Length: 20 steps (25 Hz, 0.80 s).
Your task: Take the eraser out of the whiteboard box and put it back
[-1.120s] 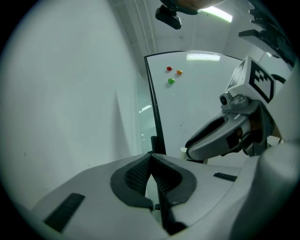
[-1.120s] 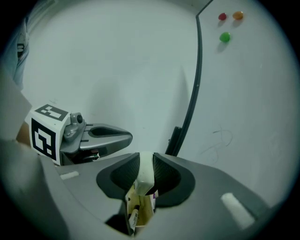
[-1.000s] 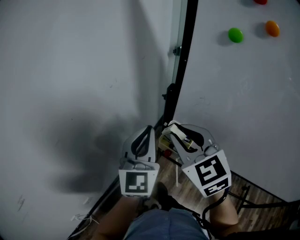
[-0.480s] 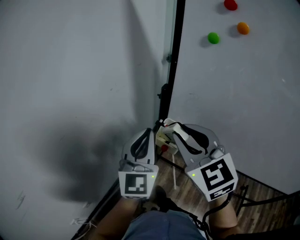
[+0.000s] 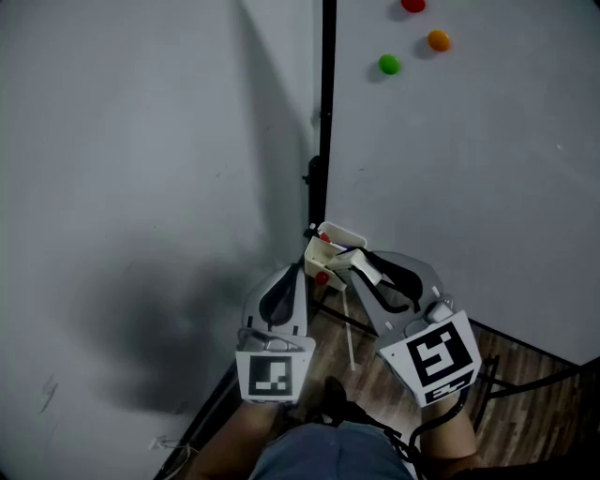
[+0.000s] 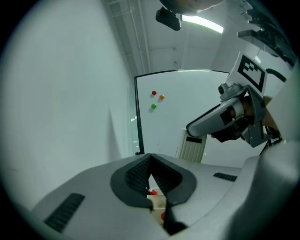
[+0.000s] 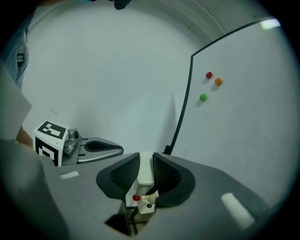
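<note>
The white block eraser is clamped between the partly spread jaws of the right hand-held gripper, seemingly just over the small cream whiteboard box. To return it well, I would square the eraser with the box's opening, lower it straight past the red-capped things inside, and loosen only once it rests. The left hand-held gripper, beside the box, is closed and empty. Counted: one eraser, one box, two grippers. Well above the box are three round magnets: red, orange, green.
</note>
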Motion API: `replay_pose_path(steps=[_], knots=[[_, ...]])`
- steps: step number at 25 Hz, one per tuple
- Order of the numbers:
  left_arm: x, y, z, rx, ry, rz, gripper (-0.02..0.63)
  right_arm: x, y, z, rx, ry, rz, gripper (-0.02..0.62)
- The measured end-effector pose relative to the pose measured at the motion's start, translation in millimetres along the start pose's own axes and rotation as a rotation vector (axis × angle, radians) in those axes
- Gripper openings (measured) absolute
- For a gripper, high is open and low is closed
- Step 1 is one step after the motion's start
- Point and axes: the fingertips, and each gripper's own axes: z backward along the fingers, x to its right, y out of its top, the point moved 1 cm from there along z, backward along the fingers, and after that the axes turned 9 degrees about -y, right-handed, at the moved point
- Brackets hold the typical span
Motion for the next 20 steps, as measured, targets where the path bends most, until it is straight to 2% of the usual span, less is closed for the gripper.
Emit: replay_pose_path(steps=[2, 7, 13, 20], knots=[[3, 1, 3, 0.005, 0.000, 0.015, 0.006, 0, 0, 5, 0.002, -0.002, -0.001, 0.094], [10, 2, 5, 0.002, 0.012, -0.032, 0.006, 3, 0, 14, 0.013, -0.008, 0.006, 0.094], [23, 5, -4, -0.002, -0.015, -0.038, 0.006, 13, -1, 21, 0.025, -0.002, -0.005, 0.094], [27, 6, -8, 0.001, 0.008, -0.046, 0.006, 17, -3, 21, 0.034, 0.014, -0.010, 0.094]])
